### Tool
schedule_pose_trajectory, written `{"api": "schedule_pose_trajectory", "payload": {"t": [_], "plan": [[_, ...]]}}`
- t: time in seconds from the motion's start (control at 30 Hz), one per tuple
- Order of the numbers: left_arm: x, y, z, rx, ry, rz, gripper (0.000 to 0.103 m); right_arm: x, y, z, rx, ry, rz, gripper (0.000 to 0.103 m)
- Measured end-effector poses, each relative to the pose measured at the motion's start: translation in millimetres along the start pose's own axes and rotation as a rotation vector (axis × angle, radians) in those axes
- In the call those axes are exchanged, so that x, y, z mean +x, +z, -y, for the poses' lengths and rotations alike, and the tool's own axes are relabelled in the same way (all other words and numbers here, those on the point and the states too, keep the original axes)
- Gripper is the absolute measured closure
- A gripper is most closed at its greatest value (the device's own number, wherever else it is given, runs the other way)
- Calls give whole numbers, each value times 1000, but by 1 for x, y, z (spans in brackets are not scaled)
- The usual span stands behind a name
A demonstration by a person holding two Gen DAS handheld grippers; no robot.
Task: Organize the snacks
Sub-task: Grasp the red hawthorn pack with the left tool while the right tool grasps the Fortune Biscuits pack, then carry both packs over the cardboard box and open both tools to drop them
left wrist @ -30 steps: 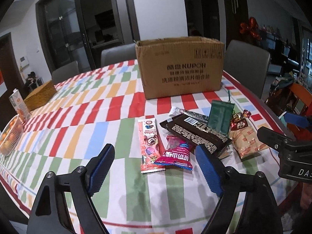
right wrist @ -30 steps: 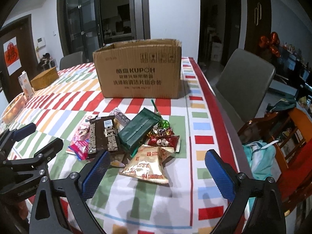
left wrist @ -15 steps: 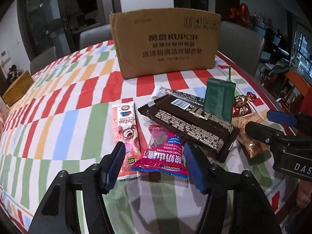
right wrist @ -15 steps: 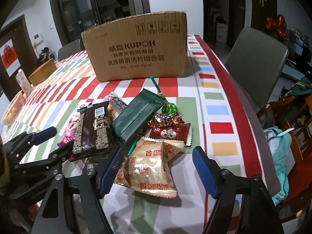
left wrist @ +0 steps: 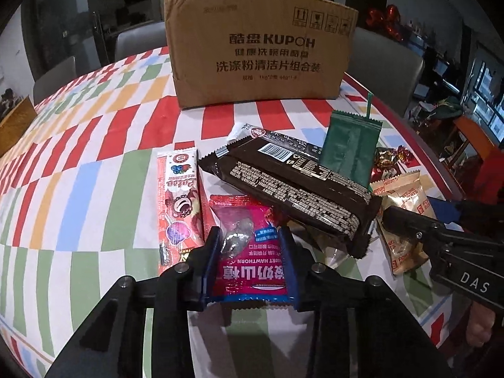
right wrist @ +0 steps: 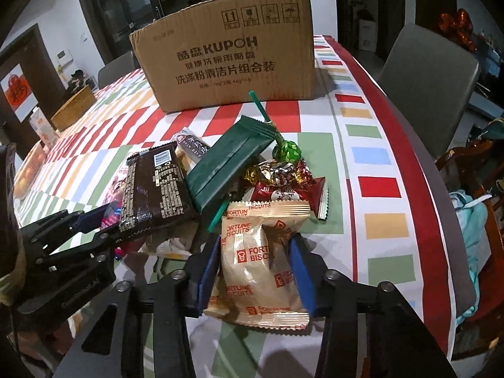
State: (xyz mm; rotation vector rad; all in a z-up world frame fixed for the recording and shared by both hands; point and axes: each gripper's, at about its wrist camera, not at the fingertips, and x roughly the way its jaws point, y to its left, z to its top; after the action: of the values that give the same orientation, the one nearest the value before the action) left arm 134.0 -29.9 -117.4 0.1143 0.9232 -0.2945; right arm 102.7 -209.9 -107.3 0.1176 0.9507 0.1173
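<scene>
A pink hawthorn packet (left wrist: 252, 267) lies on the striped tablecloth (left wrist: 94, 189). My left gripper (left wrist: 249, 231) has its jaws closing on it, and the blue pads touch both of its sides. Beside it lie a long pink snack bar (left wrist: 179, 201), a dark brown pack (left wrist: 289, 186) and a green pack (left wrist: 349, 148). A gold Fortune Biscuits packet (right wrist: 261, 264) is pinched and crumpled in my right gripper (right wrist: 255, 239), whose jaws are also closing. The right gripper (left wrist: 441, 230) also shows at the right of the left wrist view. A cardboard box (right wrist: 226, 60) stands behind the pile.
A green lollipop (right wrist: 285, 151), wrapped candies (right wrist: 277, 170) and a red packet (right wrist: 286, 193) lie in the pile. Grey chairs (right wrist: 425, 78) ring the table. A wicker basket (right wrist: 74, 108) and a carton (right wrist: 39, 126) sit far left. The table edge (right wrist: 441, 204) runs close on the right.
Both grippers dropped toward the pile and narrowed their jaws. The left now grips the pink hawthorn packet and the right grips the gold biscuit packet, which has crumpled.
</scene>
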Motion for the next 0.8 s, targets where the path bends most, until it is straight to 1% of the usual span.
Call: {"api": "schedule_pose_trajectory", "payload": {"t": [0.2,0.4,0.6,0.8], "plan": [[-15,-4,1,-11,0,21,69,-9,-3,-1,-8,7,16,64],[-39,-12,2,-43,-2,50,69,-30,-6,-5,-20,14,68,64],[-65,-17,5,-49,5,99,69,-52,-8,-11,-48,26,127,64],[-86,-8,10,-34,18,166,69,-70,-5,-14,-63,46,185,64]]}}
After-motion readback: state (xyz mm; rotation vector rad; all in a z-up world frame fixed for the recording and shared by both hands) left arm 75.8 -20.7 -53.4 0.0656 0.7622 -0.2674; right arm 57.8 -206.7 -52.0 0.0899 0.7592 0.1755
